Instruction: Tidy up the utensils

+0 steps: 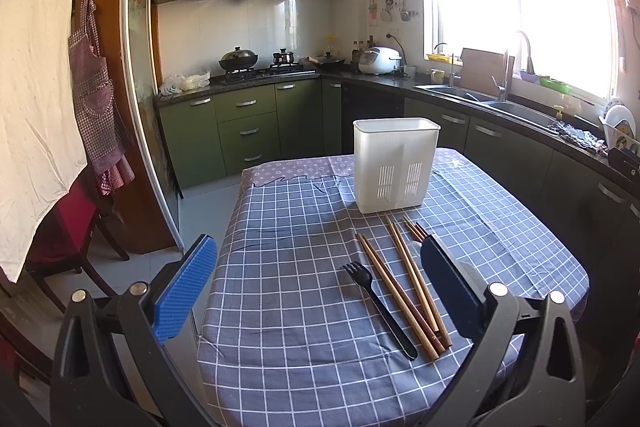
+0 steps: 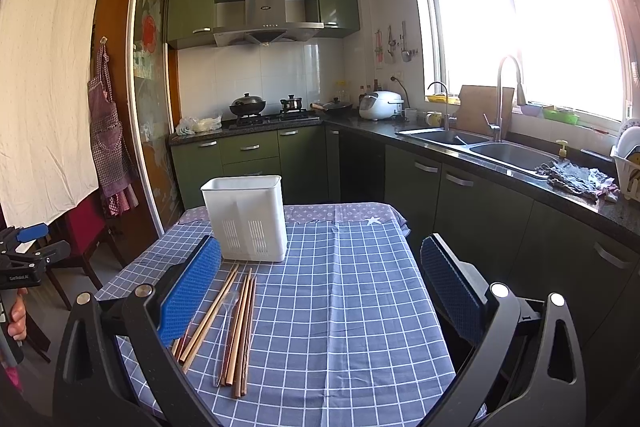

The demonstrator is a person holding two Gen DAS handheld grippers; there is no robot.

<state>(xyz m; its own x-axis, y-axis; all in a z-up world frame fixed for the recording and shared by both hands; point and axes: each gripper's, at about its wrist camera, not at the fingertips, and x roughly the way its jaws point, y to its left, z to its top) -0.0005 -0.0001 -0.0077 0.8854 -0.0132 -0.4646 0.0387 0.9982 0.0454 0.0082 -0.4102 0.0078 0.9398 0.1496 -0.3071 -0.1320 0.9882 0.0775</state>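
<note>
Our left gripper [image 1: 318, 281] is spread wide, nothing between the pads, hovering over the near left part of the table [image 1: 280, 307]; its left finger hangs past the table's left edge, over floor. Our right gripper [image 2: 320, 287] is also spread wide and empty, above the near middle of the table, with open checked cloth [image 2: 340, 307] ahead of it and to its right.

Surface: blue-grey checked tablecloth, a strip of patterned mauve cloth along the far edge. The table's right edge runs close to the dark lower cabinets [image 2: 460, 195].

Task items: black fork [image 1: 378, 309] lies flat, tines away from us, inside the left gripper's span. Just right of it are the wooden chopsticks [image 1: 404, 287], loosely parallel, their right-most ones partly hidden behind the left gripper's right finger. From the right wrist they sit under and beside the right gripper's left finger. White slotted utensil holder [image 1: 394, 167] stands upright just beyond the chopstick tips, near the far edge.

Farther: counter with sink [image 2: 476, 147], stove with pots [image 2: 248, 105], bright window [image 2: 520, 19].
</note>
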